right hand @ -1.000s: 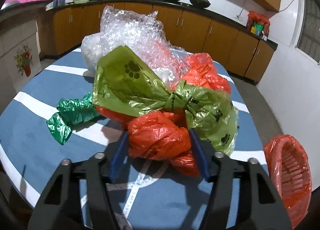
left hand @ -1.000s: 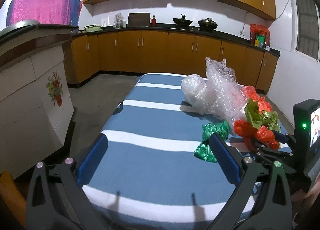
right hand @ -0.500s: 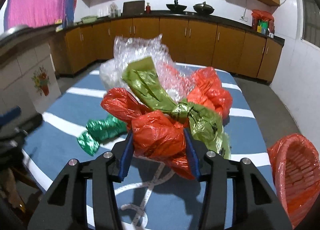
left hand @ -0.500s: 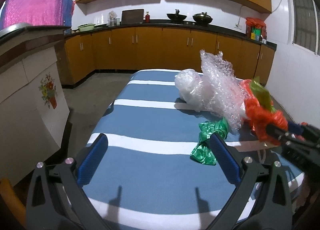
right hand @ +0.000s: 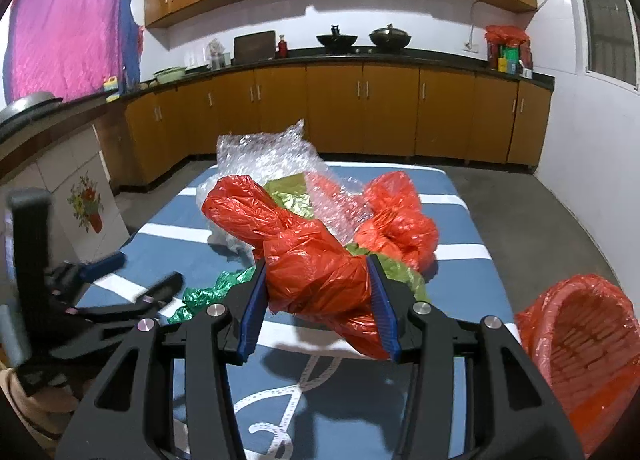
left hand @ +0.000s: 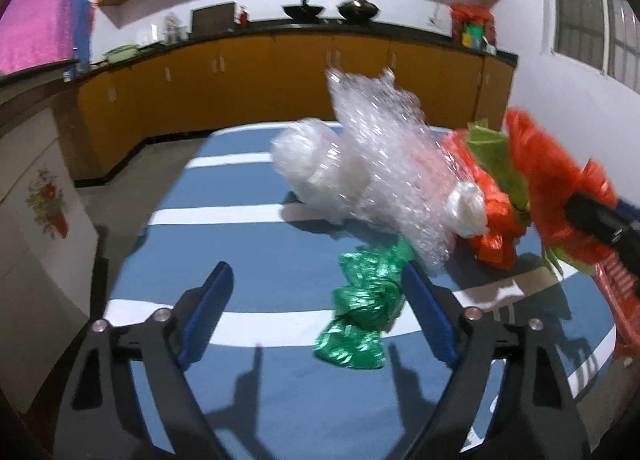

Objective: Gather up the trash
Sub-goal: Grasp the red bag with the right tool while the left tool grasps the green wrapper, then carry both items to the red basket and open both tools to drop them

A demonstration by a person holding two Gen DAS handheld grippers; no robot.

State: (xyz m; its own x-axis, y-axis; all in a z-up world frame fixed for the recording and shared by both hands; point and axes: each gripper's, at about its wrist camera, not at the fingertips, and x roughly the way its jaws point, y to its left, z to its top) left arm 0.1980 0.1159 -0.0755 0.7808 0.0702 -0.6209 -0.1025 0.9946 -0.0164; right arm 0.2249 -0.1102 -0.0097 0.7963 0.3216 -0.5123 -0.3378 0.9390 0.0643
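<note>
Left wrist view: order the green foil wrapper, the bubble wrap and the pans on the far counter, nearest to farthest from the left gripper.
1. Green foil wrapper, against the right-hand finger of the left gripper.
2. Bubble wrap, behind it, mid-table.
3. Pans, on the far counter.

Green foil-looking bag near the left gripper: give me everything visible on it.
The green bag is crumpled, shiny thin plastic or foil, twisted into a loose lumpy strip. It lies on the blue striped tablecloth, beside the left gripper's right finger, not gripped. Its far end runs under the bubble wrap.
</note>
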